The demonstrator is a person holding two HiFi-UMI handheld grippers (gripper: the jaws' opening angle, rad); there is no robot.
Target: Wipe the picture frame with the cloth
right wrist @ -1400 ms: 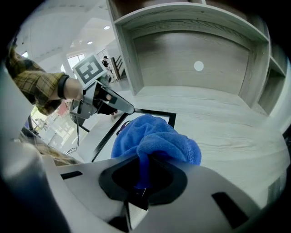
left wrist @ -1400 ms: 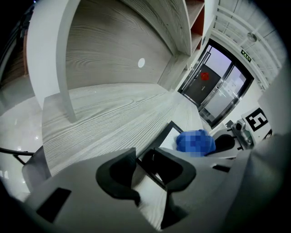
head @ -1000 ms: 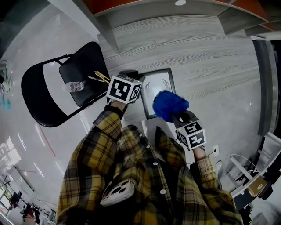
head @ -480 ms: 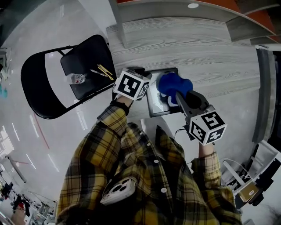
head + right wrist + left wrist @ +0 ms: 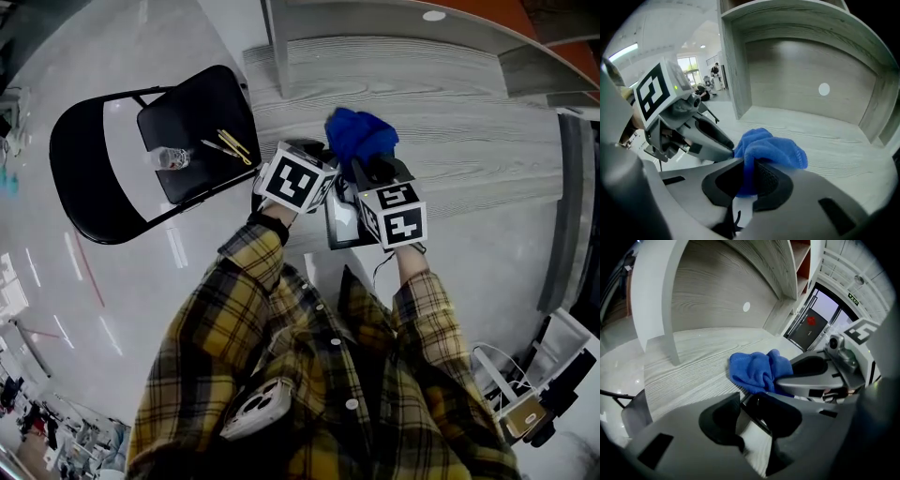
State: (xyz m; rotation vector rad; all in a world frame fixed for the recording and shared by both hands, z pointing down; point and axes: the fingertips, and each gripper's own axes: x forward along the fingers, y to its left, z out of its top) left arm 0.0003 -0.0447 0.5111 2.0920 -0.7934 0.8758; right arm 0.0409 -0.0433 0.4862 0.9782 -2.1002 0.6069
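The floor is pale grey and shiny. A black metal folding chair stands on it. On the seat lie a small clear bottle and some thin yellow sticks. Beside the chair is a big light grey wooden desk with wavy lines in the wood. A wide white post rises from it. The wooden back wall has a round white dot. Far off is a dark glass door with a green sign above it. A bright window glows on the other side, and a long lamp shines on the ceiling.
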